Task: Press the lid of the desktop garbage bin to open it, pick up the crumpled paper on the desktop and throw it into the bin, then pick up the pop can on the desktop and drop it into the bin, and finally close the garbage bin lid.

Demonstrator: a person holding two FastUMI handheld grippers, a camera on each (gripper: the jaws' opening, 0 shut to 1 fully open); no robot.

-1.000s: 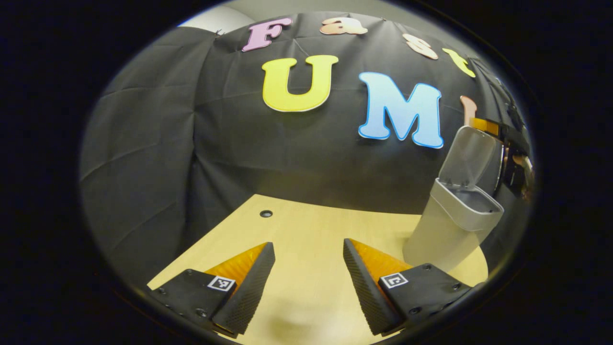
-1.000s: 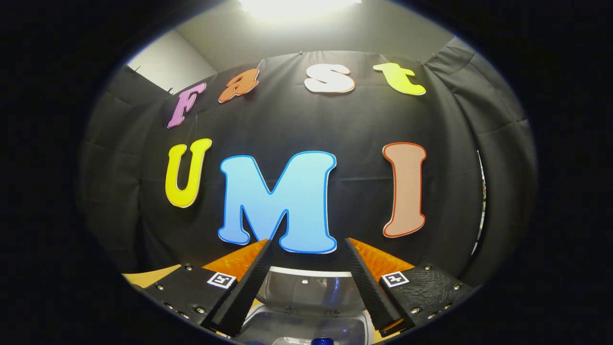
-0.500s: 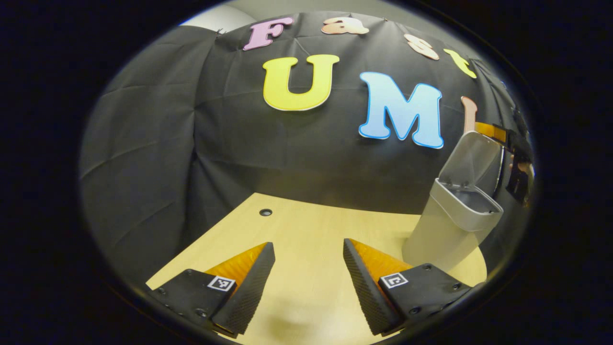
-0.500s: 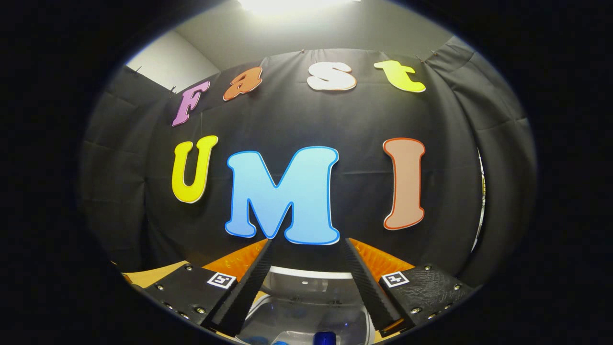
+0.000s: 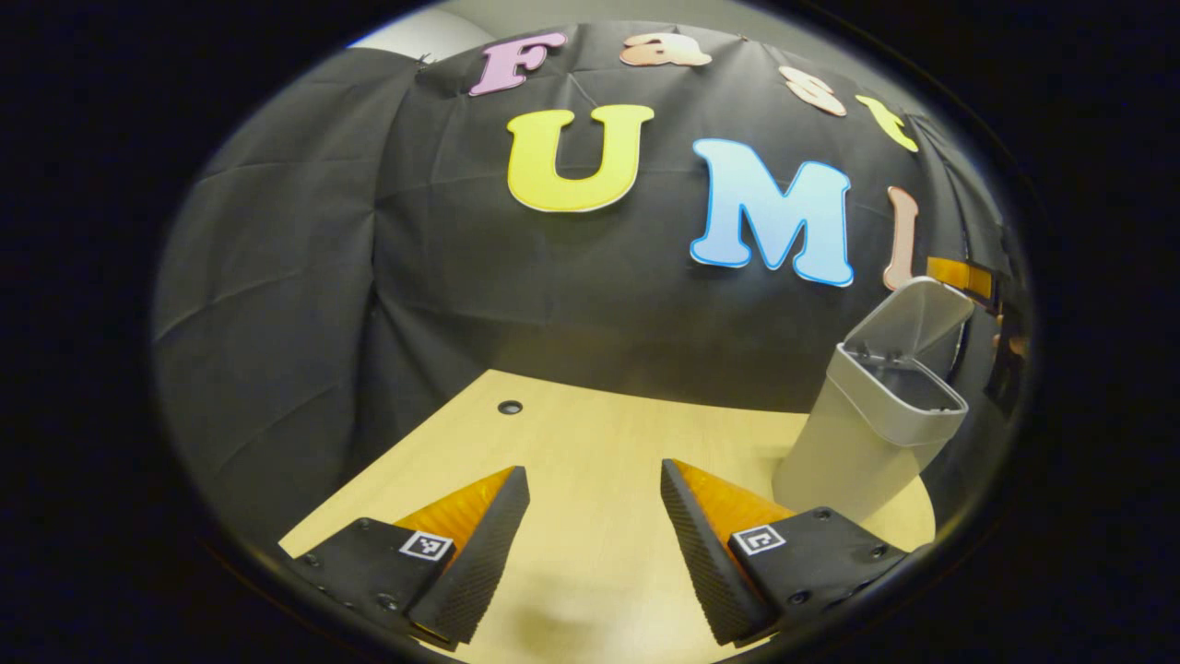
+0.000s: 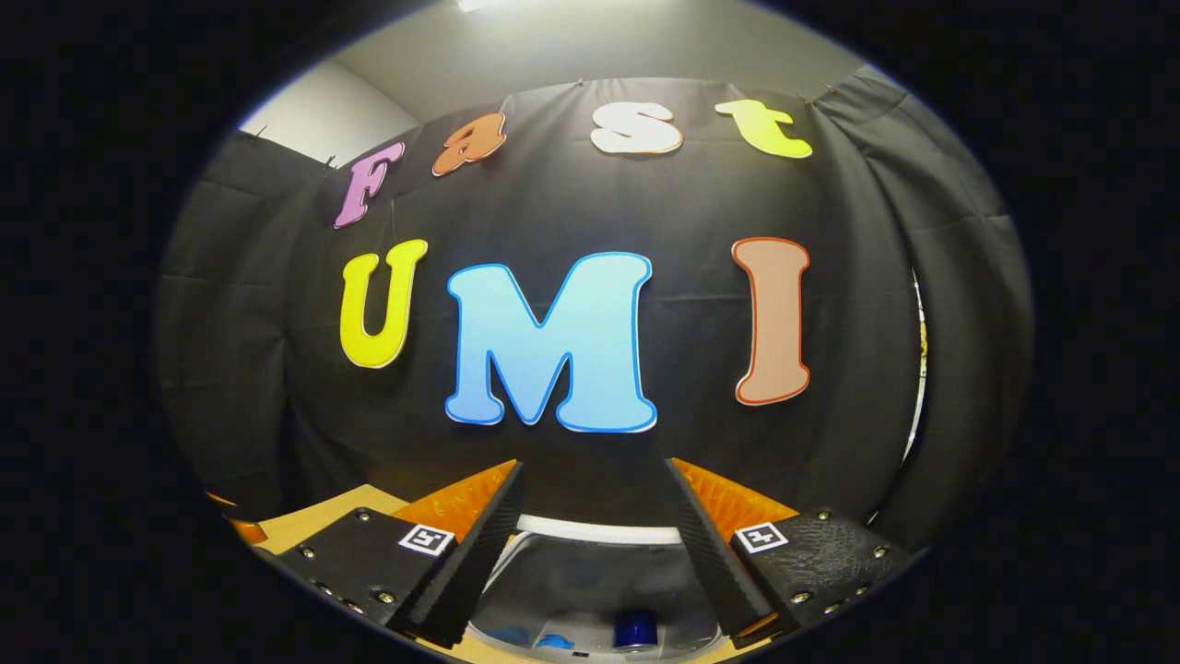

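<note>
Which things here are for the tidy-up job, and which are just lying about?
For the job: bin; its half-open lid; left tool and right tool, both open; blue thing under the right tool, maybe the can.

Just there: table; small hole in it; black cloth behind.

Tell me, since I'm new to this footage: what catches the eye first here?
In the left gripper view, the pale bin stands at the right edge of the wooden desktop, its lid tilted partway up. The left gripper hangs open and empty over the desktop. In the right gripper view, the right gripper is open just above the lid's rim.
</note>
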